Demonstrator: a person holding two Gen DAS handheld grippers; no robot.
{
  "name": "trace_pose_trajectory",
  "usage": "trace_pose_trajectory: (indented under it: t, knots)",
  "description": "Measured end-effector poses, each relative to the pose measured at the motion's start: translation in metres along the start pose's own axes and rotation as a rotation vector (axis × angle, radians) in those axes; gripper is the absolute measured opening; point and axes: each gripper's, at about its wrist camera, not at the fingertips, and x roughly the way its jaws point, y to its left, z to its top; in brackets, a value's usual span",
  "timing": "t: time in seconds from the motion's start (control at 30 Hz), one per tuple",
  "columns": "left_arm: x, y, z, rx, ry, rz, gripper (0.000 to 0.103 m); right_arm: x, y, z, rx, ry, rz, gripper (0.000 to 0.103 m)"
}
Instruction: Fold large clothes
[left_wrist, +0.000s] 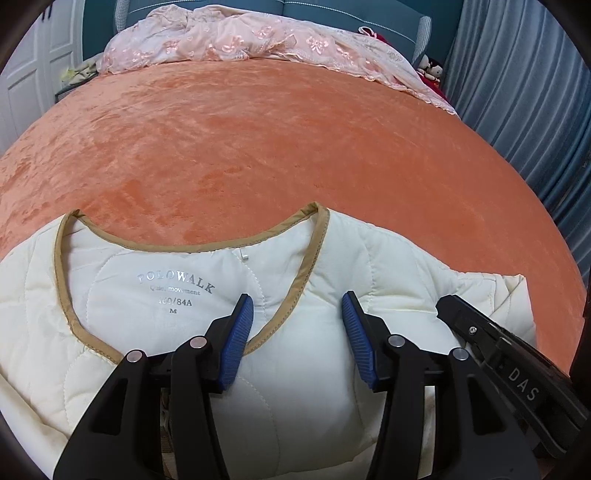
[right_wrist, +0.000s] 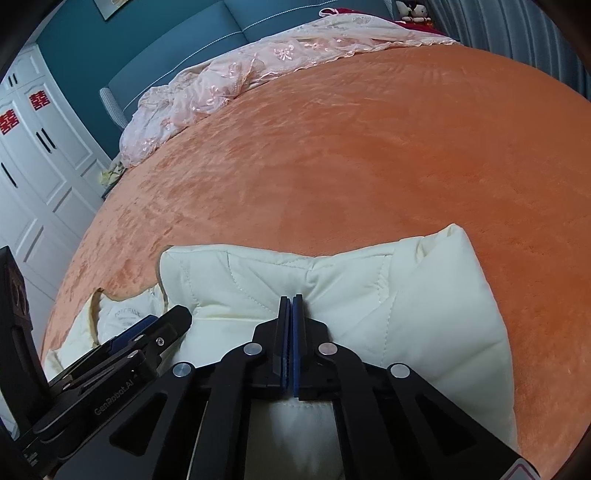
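The cream quilted jacket (left_wrist: 184, 295) lies on the orange bedspread (left_wrist: 277, 140), collar toward the headboard, lining and size label facing up.

The left gripper (left_wrist: 297, 325) is held over the jacket just beside the tan-trimmed neckline (left_wrist: 306, 266). Its jaws stand apart and hold nothing; this placement likely steadies the body panel or prepares a new grasp.

The right gripper (right_wrist: 291, 314) sits beside the left gripper (right_wrist: 147, 332), on the side away from the neckline. Its jaws are pressed together at a seam of the bunched sleeve or side panel (right_wrist: 369, 295); whether fabric is actually pinched cannot be confirmed. This position suits drawing the panel inward for a fold.

No containers are visible. A pink embroidered cover (right_wrist: 236, 77) lies at the headboard end, well apart from the jacket.
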Motion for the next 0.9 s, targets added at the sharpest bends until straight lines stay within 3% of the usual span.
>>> trace_pose_trajectory:
  t: [0.2, 0.3, 0.37, 0.43, 0.57, 0.67, 0.77, 0.83, 0.9]
  knots:
    - [-0.003, 0.001, 0.001, -0.007, -0.028, 0.004, 0.049, -0.001, -0.002, -0.001, 0.0, -0.024, -0.014, 0.0]
    - [-0.02, 0.018, 0.009, -0.083, -0.043, 0.047, 0.049, -0.005, -0.009, 0.005, 0.044, -0.014, 0.002, 0.0]
    - [-0.042, 0.039, 0.016, -0.121, -0.071, 0.074, 0.048, -0.018, -0.01, 0.011, 0.078, -0.03, -0.077, 0.0]
    - [-0.059, 0.06, 0.025, -0.091, -0.069, 0.125, 0.048, -0.038, 0.004, 0.018, 0.037, -0.071, -0.132, 0.01]
    - [-0.072, 0.103, 0.036, -0.046, -0.019, 0.226, 0.047, -0.046, 0.07, 0.017, -0.135, -0.022, 0.035, 0.011]
    - [-0.063, 0.124, 0.032, -0.073, 0.058, 0.195, 0.046, -0.02, 0.121, 0.004, -0.253, 0.091, 0.136, 0.011]
    - [-0.054, 0.129, 0.018, -0.078, 0.075, 0.147, 0.045, 0.013, 0.153, -0.015, -0.36, 0.164, 0.133, 0.01]
    - [-0.046, 0.124, 0.006, -0.026, 0.056, 0.18, 0.046, 0.031, 0.157, -0.03, -0.403, 0.2, 0.089, 0.007]
    - [-0.039, 0.122, -0.003, -0.001, 0.022, 0.208, 0.047, 0.036, 0.148, -0.033, -0.363, 0.182, 0.105, 0.0]
